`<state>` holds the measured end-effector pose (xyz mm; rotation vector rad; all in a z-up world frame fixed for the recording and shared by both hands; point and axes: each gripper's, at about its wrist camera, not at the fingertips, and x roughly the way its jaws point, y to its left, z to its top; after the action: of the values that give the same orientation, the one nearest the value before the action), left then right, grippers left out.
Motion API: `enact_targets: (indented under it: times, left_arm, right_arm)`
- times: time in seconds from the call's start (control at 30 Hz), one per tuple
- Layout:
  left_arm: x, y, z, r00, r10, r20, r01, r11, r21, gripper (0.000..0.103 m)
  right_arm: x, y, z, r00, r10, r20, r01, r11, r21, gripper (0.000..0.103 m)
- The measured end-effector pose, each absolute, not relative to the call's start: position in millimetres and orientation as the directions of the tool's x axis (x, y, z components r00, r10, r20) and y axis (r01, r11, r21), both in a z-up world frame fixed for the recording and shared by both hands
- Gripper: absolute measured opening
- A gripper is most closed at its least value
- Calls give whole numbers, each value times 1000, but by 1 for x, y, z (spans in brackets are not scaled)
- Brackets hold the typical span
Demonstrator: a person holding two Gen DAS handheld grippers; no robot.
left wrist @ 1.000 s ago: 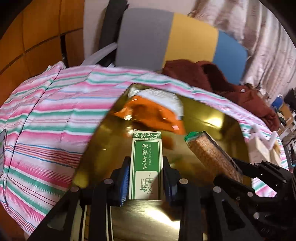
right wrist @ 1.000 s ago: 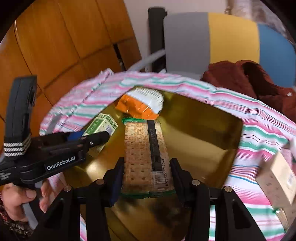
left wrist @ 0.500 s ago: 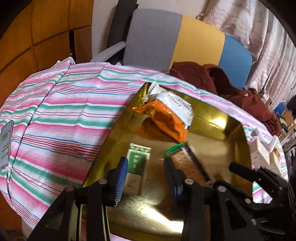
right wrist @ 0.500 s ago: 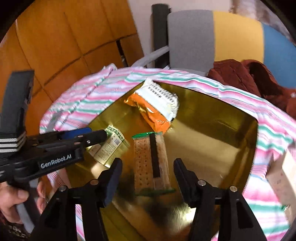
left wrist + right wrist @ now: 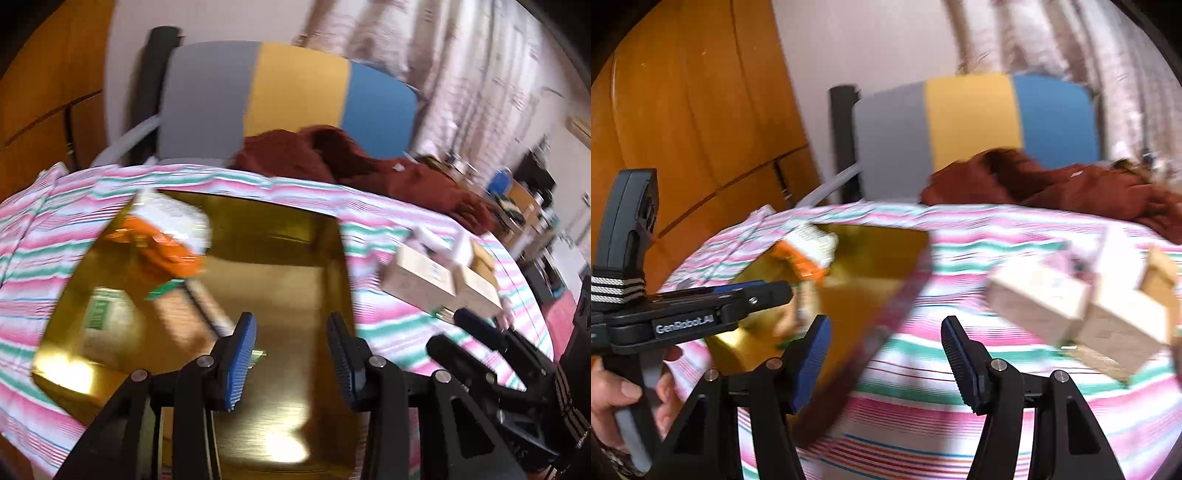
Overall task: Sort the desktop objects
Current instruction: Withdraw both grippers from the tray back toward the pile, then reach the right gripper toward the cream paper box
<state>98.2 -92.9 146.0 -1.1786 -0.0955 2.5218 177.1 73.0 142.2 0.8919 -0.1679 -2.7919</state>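
Fingers (image 5: 243,343) of the left gripper (image 5: 291,350) spread apart, nothing between them, poised over the gold tray's (image 5: 295,236) near right part. Right gripper (image 5: 882,350) likewise wide open and empty, over the striped cloth (image 5: 960,369) on the worktop, just right of the tray. In the tray: orange-and-white snack bag (image 5: 166,236) at far left, green-and-white box (image 5: 107,317) near left, cracker pack (image 5: 192,306) beside it. Cardboard boxes (image 5: 1071,310) lie on the cloth right of the tray. Both views motion-blurred.
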Motion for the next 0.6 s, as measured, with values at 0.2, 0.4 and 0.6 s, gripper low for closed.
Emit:
enact_targets:
  times: [0.2,0.4,0.6]
  left_arm:
    - [110,-26,141,-536,419,-733,-411,-888,-207,40]
    - [111,31,123,-491,423,-761,-483,-860,-166,40]
    - [103,47,110,-465,397,-792,-460,-872,-167,40]
  right_arm:
    - [198,153,138,-857,-37,-514,-10,-996,89,75]
    - [166,229,135,-814,-34,-579,-10,-997,73,75]
    - [137,245,139,-773,-101,-627,105,-994,31,75]
